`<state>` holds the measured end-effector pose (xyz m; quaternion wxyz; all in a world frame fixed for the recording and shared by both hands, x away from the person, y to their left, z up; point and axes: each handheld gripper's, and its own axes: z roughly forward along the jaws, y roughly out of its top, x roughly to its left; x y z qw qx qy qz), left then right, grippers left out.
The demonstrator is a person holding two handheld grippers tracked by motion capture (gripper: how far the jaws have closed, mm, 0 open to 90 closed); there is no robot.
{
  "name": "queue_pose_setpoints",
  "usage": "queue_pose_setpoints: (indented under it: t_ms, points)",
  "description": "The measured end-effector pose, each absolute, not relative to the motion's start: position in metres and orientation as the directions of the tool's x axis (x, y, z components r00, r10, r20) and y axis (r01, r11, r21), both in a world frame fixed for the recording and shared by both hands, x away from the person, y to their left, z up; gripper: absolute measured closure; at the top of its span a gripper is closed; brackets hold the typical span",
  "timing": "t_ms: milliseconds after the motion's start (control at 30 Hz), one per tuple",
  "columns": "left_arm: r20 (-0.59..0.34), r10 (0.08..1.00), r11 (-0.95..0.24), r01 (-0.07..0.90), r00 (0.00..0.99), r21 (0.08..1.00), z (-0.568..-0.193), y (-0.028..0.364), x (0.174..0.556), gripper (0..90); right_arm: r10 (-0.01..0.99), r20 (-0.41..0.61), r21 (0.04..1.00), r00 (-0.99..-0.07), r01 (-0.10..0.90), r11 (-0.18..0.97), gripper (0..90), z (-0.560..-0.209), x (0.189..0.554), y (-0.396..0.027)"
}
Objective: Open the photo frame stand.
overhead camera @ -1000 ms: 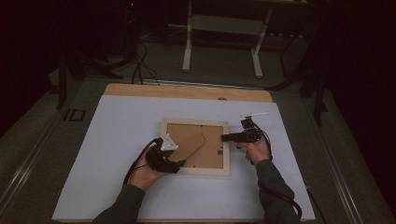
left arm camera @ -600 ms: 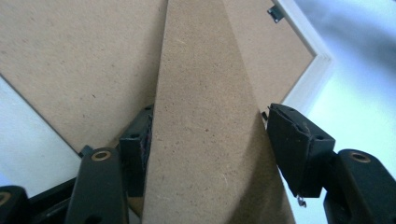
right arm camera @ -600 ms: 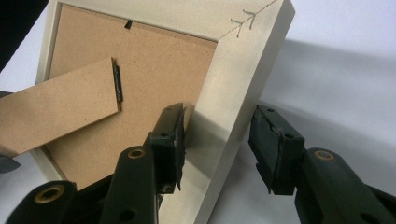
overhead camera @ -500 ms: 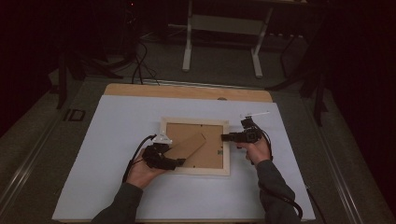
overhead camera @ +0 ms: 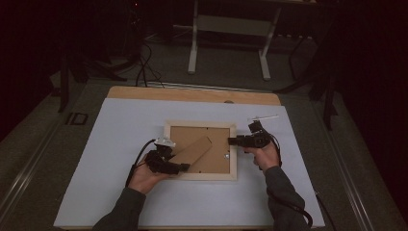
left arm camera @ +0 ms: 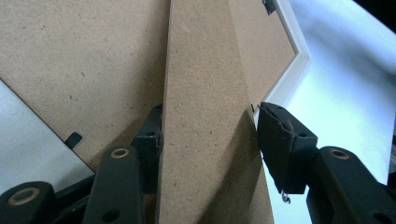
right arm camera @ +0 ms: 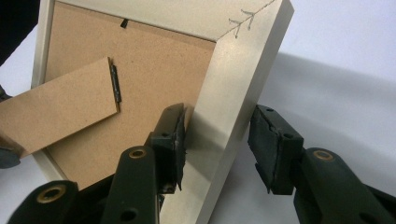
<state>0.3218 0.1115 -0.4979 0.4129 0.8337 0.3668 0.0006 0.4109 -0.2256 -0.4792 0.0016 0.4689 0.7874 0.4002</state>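
Observation:
A pale wooden picture frame [overhead camera: 199,176] lies face down on the white sheet, its brown backing board [overhead camera: 216,137] up. The cardboard stand [overhead camera: 195,149] slants across the backing from its hinge [right arm camera: 114,84]. My left gripper [overhead camera: 185,167] reaches in from the lower left. Its jaws have just been closing, and its pads now meet both edges of the stand [left arm camera: 205,116]. My right gripper [overhead camera: 232,141] comes from the right and straddles the frame's right rail [right arm camera: 229,79], one pad inside against the backing and one outside.
The white sheet [overhead camera: 120,144] covers a wooden table whose far edge [overhead camera: 192,94] shows bare. Beyond it stand a metal table base [overhead camera: 228,24] and cables on a dark floor. A small metal fitting [overhead camera: 226,155] sits on the backing near the right rail.
The left gripper's jaws have narrowed onto the stand while the hand stayed near the frame's lower left corner. The right hand and the frame have not moved.

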Motion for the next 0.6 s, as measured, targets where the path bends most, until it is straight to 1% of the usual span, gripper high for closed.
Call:
queue_pose_setpoints:
  t_ms: [200, 500, 600]
  points:
    - [-0.269, 0.614, -0.407, 0.589, 0.742, 0.698, -0.496, 0.109, 0.320, 49.1, 0.743, 0.364, 0.650, -0.561, 0.725, 0.228, 56.7, -0.476, 0.407, -0.226]
    - [-0.217, 0.627, -0.418, 0.558, 0.748, 0.717, -0.491, 0.104, 0.317, 49.7, 0.758, 0.309, 0.699, -0.575, 0.677, 0.229, 57.6, -0.466, 0.402, -0.226]
    - [-0.195, 0.632, -0.426, 0.546, 0.750, 0.721, -0.490, 0.103, 0.317, 49.8, 0.760, 0.304, 0.709, -0.574, 0.670, 0.222, 57.9, -0.465, 0.401, -0.226]
